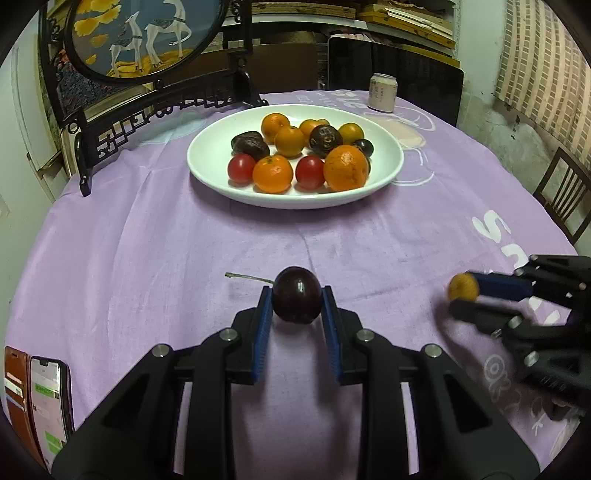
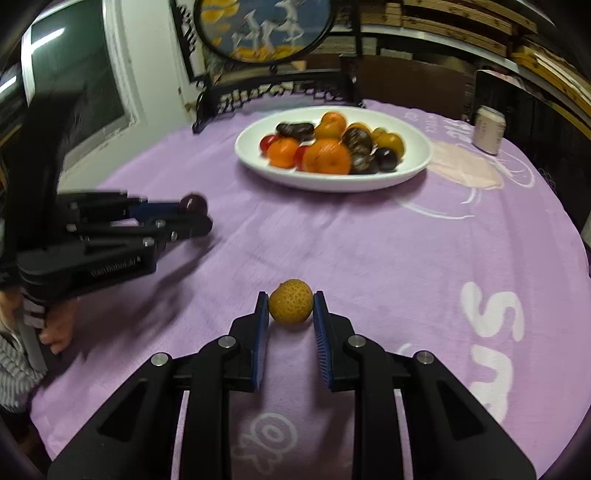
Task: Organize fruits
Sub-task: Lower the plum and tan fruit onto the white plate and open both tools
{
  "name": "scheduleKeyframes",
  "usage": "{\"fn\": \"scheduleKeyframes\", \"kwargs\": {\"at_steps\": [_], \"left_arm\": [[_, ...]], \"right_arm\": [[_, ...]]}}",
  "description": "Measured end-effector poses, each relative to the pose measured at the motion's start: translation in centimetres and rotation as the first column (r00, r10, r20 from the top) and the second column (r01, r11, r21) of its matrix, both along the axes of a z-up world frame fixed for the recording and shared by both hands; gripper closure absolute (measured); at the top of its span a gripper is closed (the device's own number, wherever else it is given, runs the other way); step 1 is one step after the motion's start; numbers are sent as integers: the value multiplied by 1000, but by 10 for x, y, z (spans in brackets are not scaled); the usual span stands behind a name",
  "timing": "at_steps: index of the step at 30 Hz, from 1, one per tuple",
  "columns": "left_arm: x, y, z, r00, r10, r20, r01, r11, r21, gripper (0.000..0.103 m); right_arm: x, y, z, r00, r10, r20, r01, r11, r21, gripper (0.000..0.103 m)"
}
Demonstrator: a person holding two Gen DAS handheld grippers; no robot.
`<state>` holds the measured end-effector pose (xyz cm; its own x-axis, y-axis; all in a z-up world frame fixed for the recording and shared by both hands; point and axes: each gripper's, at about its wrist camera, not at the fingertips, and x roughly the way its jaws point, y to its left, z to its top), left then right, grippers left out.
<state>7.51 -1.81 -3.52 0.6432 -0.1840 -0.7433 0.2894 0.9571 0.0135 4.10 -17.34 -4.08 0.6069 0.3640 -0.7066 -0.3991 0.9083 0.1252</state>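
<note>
left wrist view showed your left gripper (image 1: pixel 297 295) clamped on a dark cherry (image 1: pixel 296 294), its stem poking left. your right gripper (image 2: pixel 291 302) pinched a small yellow fruit (image 2: pixel 291 301), blurred at the left view's edge. beyond, the white plate (image 1: pixel 207 162) held oranges, tomatoes and dark fruits, some hidden behind others.

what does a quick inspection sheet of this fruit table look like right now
surface: purple cloth covers the table
job's things: white plate heaped with fruit; dark cherry; small yellow fruit
clutter: can, phone in a wallet case
grippers: left gripper shut on the cherry; right gripper shut on the yellow fruit
cables: nothing seen
surroundings: deer screen on a black stand, chair, shelves
</note>
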Motion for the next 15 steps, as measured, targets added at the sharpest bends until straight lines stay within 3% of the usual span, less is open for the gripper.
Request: {"fn": "scheduleKeyframes", "kwargs": {"at_steps": [4,8,11,15], "left_arm": [[8,3,11,999,28,17,-28,1000,-4,76],[37,6,42,996,69,63,-68,998,-5,76],[65,5,68,988,109,107,-105,994,-38,76],[101,-2,79,984,136,112,-126,988,-94,76]], "right_arm": [[10,-21,14,998,-60,15,59,997,54,79],[36,-38,46,992,-119,37,114,988,108,79],[62,-44,74,986,-150,68,138,977,161,79],[100,-47,90,981,-181,70,161,960,228,79]]}}
